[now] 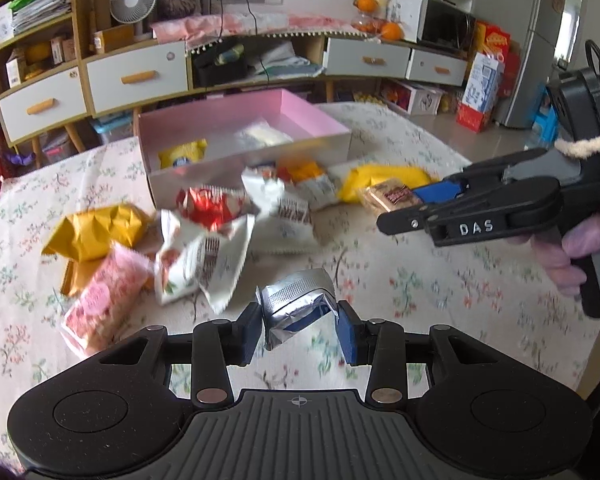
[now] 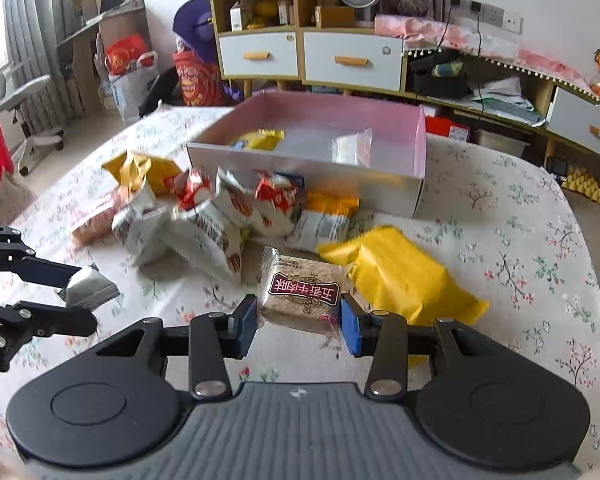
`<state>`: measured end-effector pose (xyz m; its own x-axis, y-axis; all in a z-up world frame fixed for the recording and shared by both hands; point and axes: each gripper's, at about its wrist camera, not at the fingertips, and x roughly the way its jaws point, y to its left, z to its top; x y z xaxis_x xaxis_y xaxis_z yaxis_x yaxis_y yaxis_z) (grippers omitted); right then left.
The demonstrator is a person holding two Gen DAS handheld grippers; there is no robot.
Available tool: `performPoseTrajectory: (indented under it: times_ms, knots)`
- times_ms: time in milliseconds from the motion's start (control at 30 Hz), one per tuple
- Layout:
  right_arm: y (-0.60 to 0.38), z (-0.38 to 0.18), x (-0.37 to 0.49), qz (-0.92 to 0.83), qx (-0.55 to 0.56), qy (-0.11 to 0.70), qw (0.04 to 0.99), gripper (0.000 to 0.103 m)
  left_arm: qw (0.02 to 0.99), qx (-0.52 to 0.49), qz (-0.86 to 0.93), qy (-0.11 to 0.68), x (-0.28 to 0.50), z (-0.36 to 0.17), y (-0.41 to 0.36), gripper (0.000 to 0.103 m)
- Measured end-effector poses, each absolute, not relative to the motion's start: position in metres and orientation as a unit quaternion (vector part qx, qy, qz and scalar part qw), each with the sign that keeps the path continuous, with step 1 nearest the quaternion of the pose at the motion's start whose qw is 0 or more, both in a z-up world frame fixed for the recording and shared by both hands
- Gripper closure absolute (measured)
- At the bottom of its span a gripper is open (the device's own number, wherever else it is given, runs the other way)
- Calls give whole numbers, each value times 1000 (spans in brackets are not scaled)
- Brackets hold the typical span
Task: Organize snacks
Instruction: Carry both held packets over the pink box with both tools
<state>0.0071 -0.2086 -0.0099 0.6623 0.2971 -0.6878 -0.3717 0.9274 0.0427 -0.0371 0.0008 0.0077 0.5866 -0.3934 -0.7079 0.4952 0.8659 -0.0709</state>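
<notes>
Snacks are held in both: a silver foil packet (image 1: 296, 306) by the left hand-held gripper (image 1: 300, 320), a brown cracker pack (image 2: 300, 296) by the right hand-held gripper (image 2: 299, 320), above the counter (image 2: 500, 208). The crumpled foil could be dropped short of the pink box (image 2: 418, 148).

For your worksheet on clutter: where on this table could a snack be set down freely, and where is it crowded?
Free: the bare tablecloth right of the pink box and beyond the yellow bag; also much of the box floor. Crowded: the packet pile in front of the box.
</notes>
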Motion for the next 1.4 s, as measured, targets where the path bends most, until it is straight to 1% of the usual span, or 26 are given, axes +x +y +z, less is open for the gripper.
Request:
performPoseTrajectory:
  times_ms: [300, 500, 700, 1000, 1400]
  knots:
    - [-209, 4, 19, 169, -23, 353, 920, 63, 903, 29, -233, 359, -10, 29, -4, 65]
    - [-212, 7, 36, 142, 7, 363, 921, 63, 907, -9, -216, 361, 16, 36, -6, 65]
    - [-214, 5, 57, 122, 33, 368, 921, 63, 913, -19, -197, 356, 45, 37, -15, 65]
    - [-228, 5, 91, 98, 117, 357, 921, 63, 916, -45, -165, 363, 91, 29, -22, 65]
    - [-236, 2, 117, 70, 169, 345, 921, 63, 918, -34, -136, 371, 140, 8, -37, 65]
